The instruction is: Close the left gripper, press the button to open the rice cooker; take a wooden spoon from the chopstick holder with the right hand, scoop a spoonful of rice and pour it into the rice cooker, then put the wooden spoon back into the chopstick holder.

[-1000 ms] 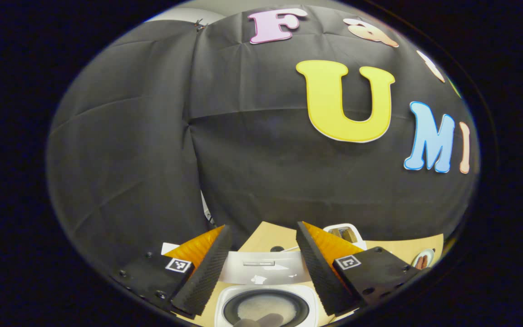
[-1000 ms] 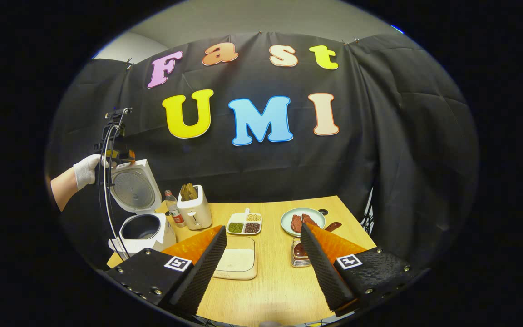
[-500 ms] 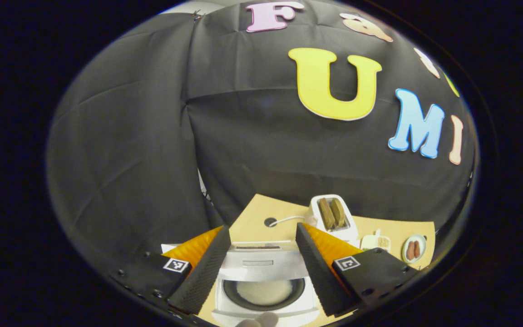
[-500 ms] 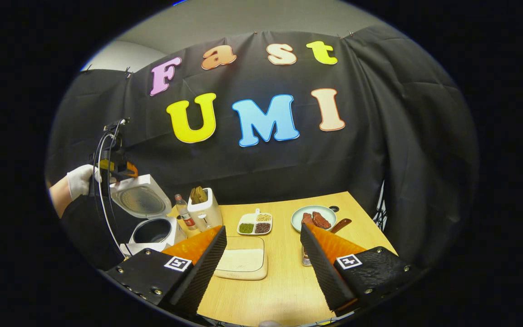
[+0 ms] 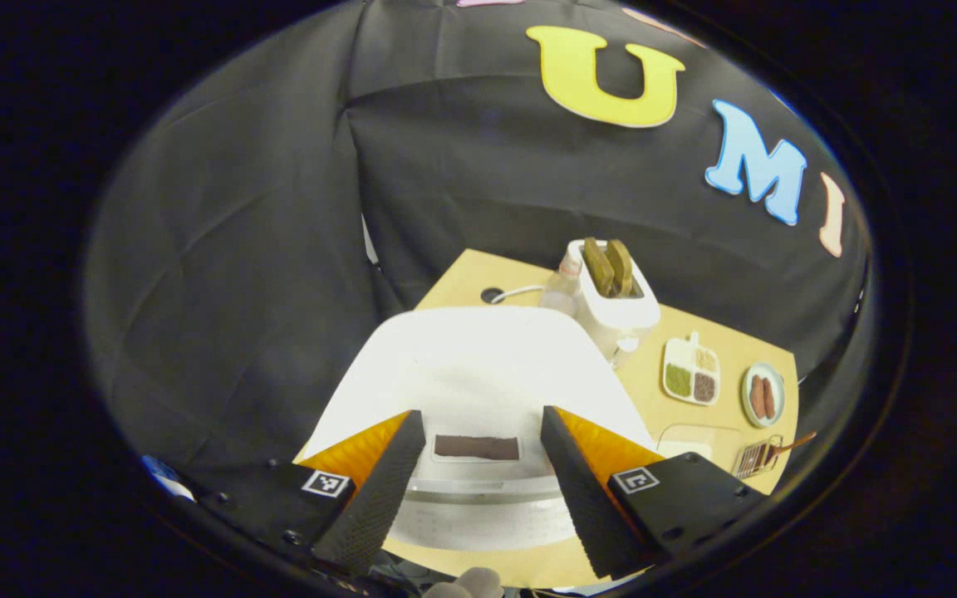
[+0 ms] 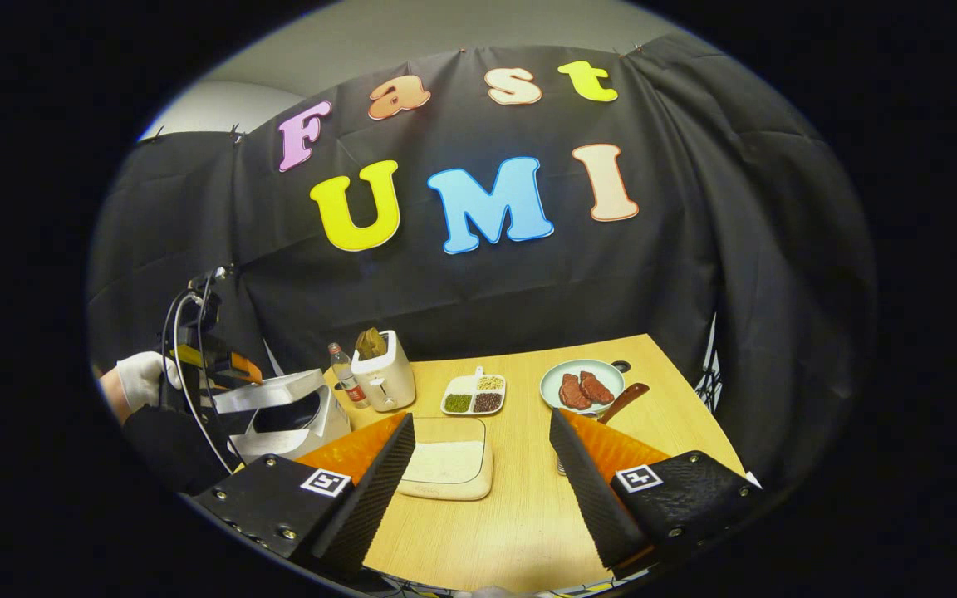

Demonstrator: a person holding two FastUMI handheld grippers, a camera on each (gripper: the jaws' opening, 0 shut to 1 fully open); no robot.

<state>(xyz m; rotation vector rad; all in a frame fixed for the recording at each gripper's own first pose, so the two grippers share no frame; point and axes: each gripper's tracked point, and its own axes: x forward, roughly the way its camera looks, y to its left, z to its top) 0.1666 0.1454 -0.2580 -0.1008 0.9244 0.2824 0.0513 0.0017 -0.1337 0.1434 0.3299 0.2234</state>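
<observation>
The white rice cooker (image 5: 478, 374) sits at the table's left end, its lid tilted low over the pot. My left gripper (image 5: 474, 482) is open, fingers spread just above the lid's front edge. In the right gripper view the cooker (image 6: 287, 411) shows with its lid partly down, and the left gripper (image 6: 221, 365), held by a gloved hand (image 6: 142, 378), lies against the lid's top. My right gripper (image 6: 483, 490) hangs open over the table's front, holding nothing. The wooden spoon (image 6: 624, 400) stands in the chopstick holder (image 5: 757, 455). The tray of rice (image 6: 449, 465) lies between my right fingers.
A white toaster (image 6: 385, 378) with bread and a small bottle (image 6: 345, 384) stand behind the cooker. A divided dish of beans (image 6: 474, 394) and a plate with meat (image 6: 582, 386) sit at the back of the wooden table (image 6: 520, 523). Black cloth walls close in the booth.
The cooker's lid has swung down from upright to nearly shut, with the left gripper moving down on it. The right gripper has drifted slightly and stays open.
</observation>
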